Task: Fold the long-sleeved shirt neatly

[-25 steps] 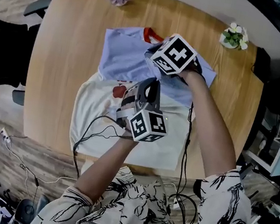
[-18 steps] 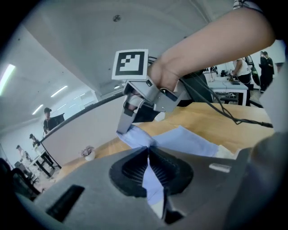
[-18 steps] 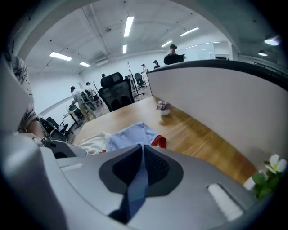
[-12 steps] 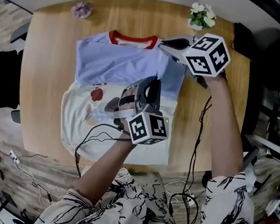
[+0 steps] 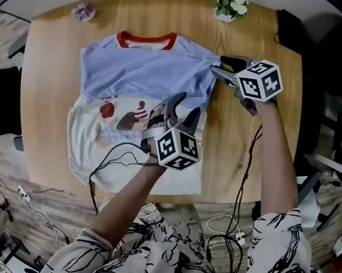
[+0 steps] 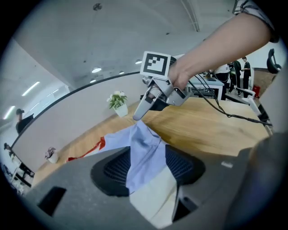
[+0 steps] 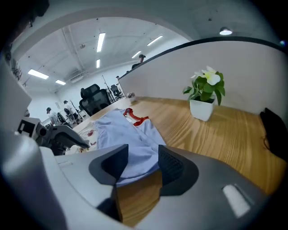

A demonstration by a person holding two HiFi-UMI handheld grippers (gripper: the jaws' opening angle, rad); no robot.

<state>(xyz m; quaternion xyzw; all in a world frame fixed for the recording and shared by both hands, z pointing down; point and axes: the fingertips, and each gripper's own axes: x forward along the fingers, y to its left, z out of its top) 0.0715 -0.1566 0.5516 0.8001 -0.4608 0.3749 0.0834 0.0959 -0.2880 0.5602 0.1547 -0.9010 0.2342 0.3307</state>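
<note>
The shirt (image 5: 146, 71) lies spread on the wooden table (image 5: 51, 81), its red collar (image 5: 146, 40) toward the far edge; the upper part is pale blue, the lower part cream with small red prints near the left side; its right edge runs in a fairly straight line from the far corner down to the near hem.

The left gripper (image 5: 184, 108) points down over the shirt's right side, where blue meets cream; its jaws have just been opening and stand a moderate way apart; the left gripper view shows a strip of blue and cream cloth lying between the pads, loose rather than pinched.

The right gripper (image 5: 221, 65) sits at the shirt's far right corner, its tips just at the edge of the blue cloth; its jaws too have just been opening and stand apart; the right gripper view shows the blue edge and bare wood between them, with nothing gripped.

A potted plant (image 5: 229, 2) with white flowers stands at the far edge of the table, well apart from the shirt; a small purple ornament (image 5: 83, 11) sits near the far left corner; black cables (image 5: 113, 159) trail from the left gripper across the cream cloth toward the near edge.
</note>
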